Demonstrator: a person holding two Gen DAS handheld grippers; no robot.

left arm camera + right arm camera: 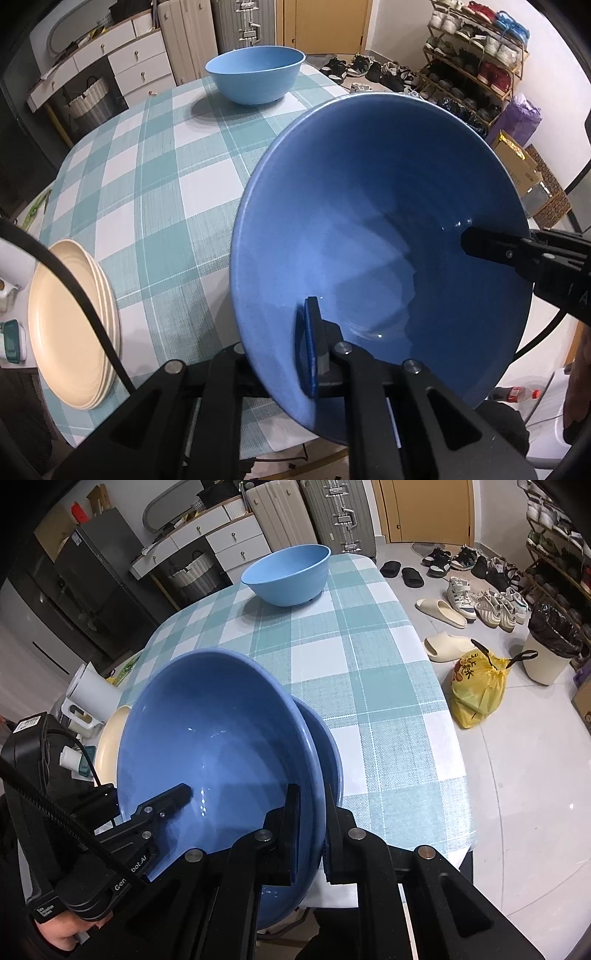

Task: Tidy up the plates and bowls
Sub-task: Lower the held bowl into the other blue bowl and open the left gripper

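Both tongs are clamped on one dark blue bowl (221, 746): left tongs (308, 354) pinch its near rim, right tongs (310, 834) its opposite rim. It is held tilted above the checked desk (166, 192), near cream plates (66, 325).

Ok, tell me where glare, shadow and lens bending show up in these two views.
Left wrist: small glints inside the dark blue glossy bowl; the light blue bowl casts a soft shadow leftward; the checked tablecloth bulges from fisheye. Right wrist: glints in the dark bowl; floor tiles curve.
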